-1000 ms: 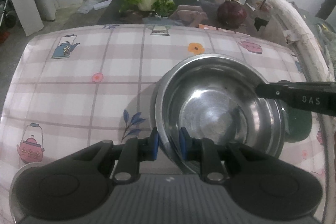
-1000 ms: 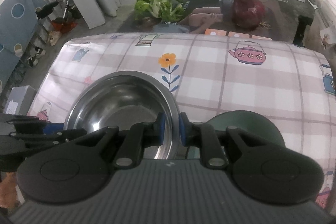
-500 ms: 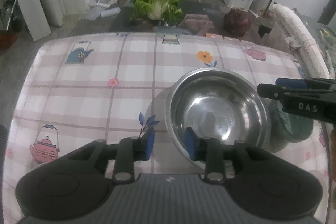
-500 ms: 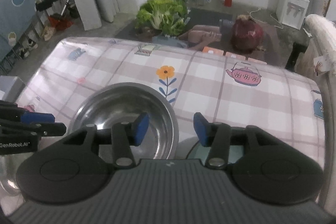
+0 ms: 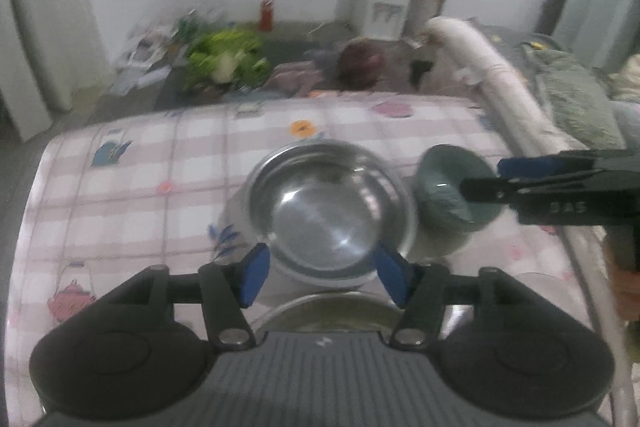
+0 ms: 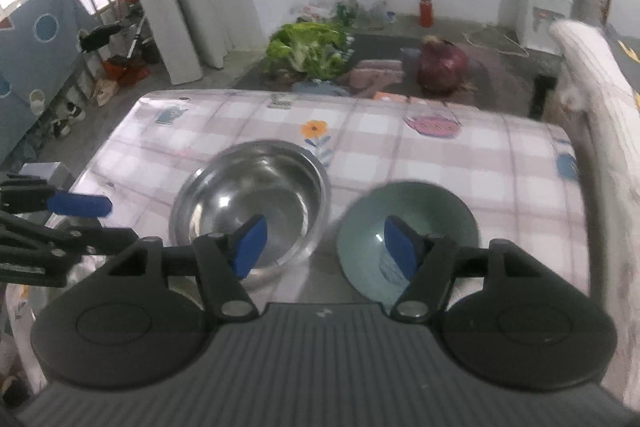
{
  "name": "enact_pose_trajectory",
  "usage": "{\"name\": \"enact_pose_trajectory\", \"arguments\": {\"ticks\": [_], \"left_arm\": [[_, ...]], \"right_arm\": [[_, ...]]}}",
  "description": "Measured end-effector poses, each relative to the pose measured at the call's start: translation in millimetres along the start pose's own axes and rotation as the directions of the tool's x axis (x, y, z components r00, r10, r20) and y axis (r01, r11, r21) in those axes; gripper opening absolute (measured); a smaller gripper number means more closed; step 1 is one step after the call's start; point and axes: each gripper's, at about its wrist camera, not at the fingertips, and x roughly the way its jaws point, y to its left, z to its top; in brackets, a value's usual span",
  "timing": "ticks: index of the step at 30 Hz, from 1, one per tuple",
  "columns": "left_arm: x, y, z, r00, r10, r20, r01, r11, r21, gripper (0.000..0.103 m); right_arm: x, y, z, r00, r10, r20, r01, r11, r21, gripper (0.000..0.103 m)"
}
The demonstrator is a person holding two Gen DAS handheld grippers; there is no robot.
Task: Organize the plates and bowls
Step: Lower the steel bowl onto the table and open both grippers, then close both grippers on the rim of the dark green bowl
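Round shiny steel bowl (image 5: 334, 203) on a pink checked tablecloth (image 6: 440, 163).
Right of the steel bowl, just beside it, sits a green ceramic bowl (image 6: 408, 223); the left gripper (image 5: 322, 273) and right gripper (image 6: 322, 247) (blue-padded) have just been opening, released, nothing between them.

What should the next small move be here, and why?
Probably bring the right hand-held gripper down onto the green bowl's near rim. Both hand-held grippers have just been opening, with nothing between the pads; the steel bowl sits free on the tablecloth and the green bowl stands apart beside it.
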Motion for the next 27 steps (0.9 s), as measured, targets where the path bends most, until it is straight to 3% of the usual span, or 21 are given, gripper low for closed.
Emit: {"name": "enact_pose_trajectory", "arguments": {"ticks": [9,20,27], "left_arm": [[-1,-51,-3,0.996,-0.079,0.027,0.077,0.994,0.077,0.066],[31,-92,0,0.982,-0.187,-0.003,0.186,0.982,-0.025,0.066],[53,-103,6,0.979,-0.201,-0.011,0.197,0.966,-0.170,0.066]], "right_arm": [[-34,-40,-31,0.999,-0.030,0.021,0.028,0.992,0.125,0.066],[-46,-91,-50,0.999,-0.035,0.041,0.025,0.975,0.220,0.068],[-37,-117,-52,0.999,-0.027,0.041,0.015,0.966,0.256,0.069]]}}
